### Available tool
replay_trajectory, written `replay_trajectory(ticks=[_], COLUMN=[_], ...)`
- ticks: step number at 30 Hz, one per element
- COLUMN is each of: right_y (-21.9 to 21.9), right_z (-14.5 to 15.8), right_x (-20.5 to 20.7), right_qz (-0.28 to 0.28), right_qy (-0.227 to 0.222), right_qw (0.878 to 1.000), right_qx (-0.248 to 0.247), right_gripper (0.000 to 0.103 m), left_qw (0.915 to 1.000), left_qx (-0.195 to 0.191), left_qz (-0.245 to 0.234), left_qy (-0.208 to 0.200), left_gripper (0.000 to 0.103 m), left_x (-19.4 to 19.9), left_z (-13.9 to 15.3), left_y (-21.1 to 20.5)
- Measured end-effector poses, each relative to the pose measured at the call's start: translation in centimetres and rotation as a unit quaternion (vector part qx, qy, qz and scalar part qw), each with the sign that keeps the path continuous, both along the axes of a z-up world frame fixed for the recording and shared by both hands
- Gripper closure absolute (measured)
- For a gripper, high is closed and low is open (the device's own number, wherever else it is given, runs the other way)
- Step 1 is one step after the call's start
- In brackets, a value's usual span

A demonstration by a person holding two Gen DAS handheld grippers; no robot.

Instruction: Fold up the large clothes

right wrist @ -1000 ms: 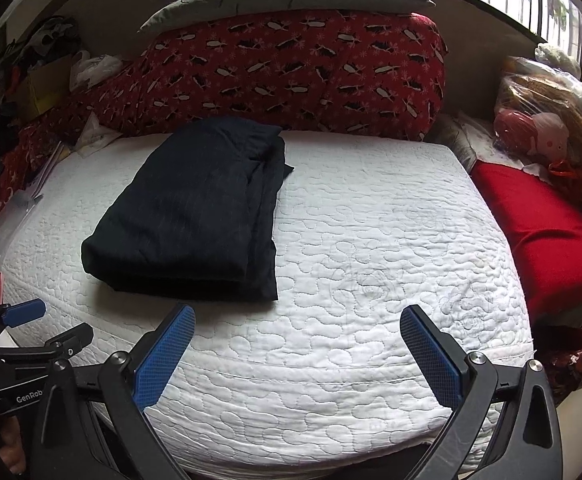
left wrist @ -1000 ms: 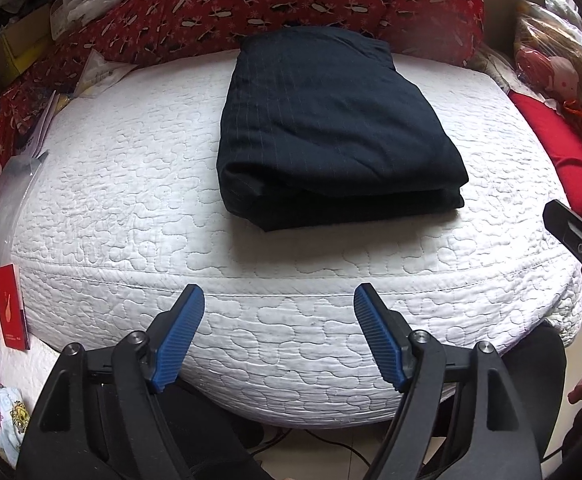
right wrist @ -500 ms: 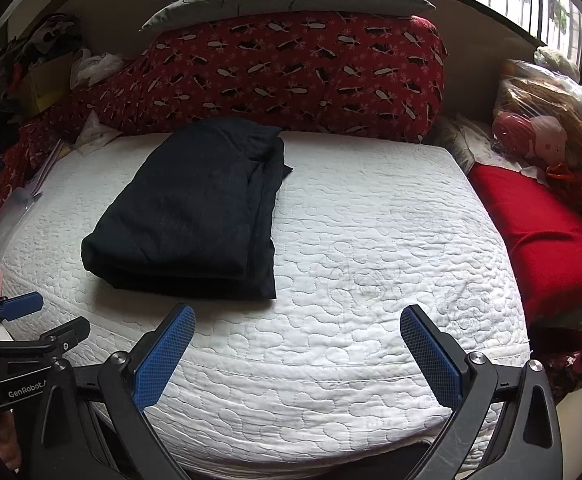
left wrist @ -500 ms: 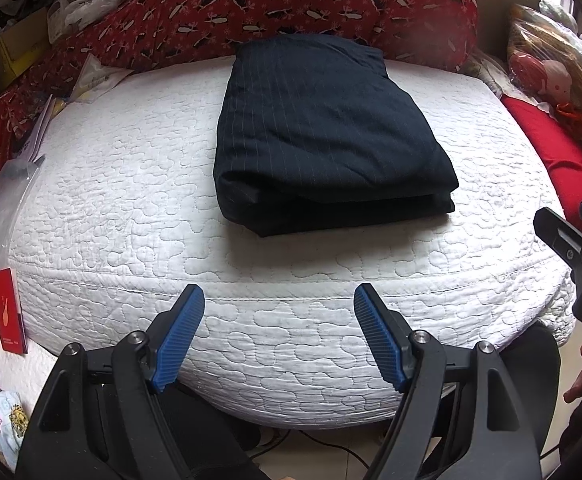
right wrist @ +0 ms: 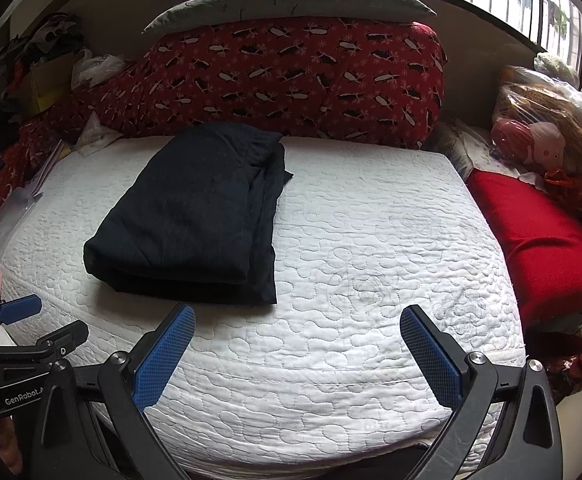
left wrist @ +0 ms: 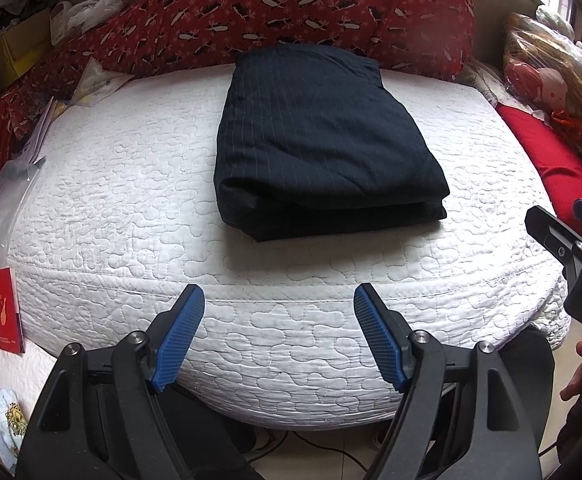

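The dark pinstriped garment (left wrist: pixel 323 148) lies folded in a thick rectangle on the white quilted bed (left wrist: pixel 131 208), toward its far edge. Left gripper (left wrist: pixel 279 336) and right gripper (right wrist: pixel 297 360) hover at the near edge, jaws wide, empty.

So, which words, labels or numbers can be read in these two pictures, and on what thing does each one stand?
"GenRobot.A", cut off there by what stands in front: white letters on the black body of the left tongs, seen in the right wrist view.
Red booklet beside the mattress: a gold mark, too small to read.
Body of the right tongs, at the edge of the left wrist view: faint letters, cut off and unreadable.
Nothing else carries readable text.
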State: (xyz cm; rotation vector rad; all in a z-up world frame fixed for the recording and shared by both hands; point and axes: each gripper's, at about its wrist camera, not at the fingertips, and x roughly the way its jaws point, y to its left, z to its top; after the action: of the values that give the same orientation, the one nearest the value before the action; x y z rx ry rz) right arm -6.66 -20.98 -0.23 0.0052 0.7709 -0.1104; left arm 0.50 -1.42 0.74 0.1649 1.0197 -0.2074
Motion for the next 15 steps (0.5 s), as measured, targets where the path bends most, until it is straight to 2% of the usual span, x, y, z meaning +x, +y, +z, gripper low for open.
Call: replay_trajectory(ticks=[11,15], right_y=[-0.6,-0.9], right_z=[0.4,0.6], right_x=[-0.4,-0.2], right_qz=[-0.010,-0.019], right_qy=[-0.005,-0.006], right_qw=[1.000,1.000], right_qx=[-0.003,-0.003], right_gripper=[0.000,0.000], left_qw=[0.9999,0.9998], left_qx=[0.014,0.003], left_qz=[-0.005,0.001], left_qy=[0.004,0.018], left_gripper=[0.026,0.026], left_x=[0.4,1.2], left_z=[0.3,0.3], left_y=[-0.5,-0.1])
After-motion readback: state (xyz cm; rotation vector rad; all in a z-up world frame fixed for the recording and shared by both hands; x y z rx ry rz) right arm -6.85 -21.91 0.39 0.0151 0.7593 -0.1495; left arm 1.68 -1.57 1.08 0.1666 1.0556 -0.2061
